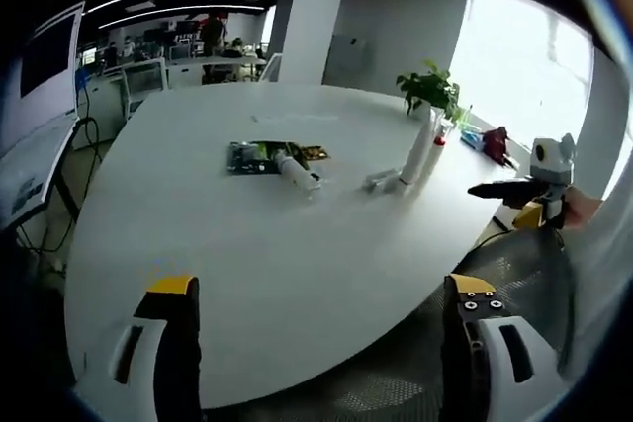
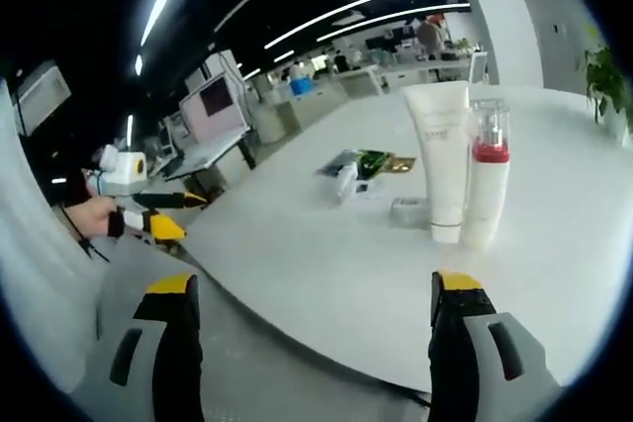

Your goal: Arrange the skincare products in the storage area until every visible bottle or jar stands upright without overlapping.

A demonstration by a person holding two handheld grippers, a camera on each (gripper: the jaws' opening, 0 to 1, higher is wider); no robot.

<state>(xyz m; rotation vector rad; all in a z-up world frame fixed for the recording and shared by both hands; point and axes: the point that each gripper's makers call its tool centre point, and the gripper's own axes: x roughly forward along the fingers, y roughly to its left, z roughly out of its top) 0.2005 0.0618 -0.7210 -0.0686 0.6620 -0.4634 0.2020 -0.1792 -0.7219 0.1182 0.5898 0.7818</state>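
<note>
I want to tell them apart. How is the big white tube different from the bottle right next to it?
The white tube is taller and wider than the bottle. The white tube is plain white all the way up, while the bottle has a clear top with a red band. The white tube rests on its cap end. Both stand upright, side by side on the white table.

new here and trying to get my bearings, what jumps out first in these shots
A tall white tube stands upright beside a red-collared pump bottle on the big white table, closest in the right gripper view. Farther back a white bottle lies on its side by flat packets. Both tongs, left and right, hang open and empty short of the table's edge.
</note>
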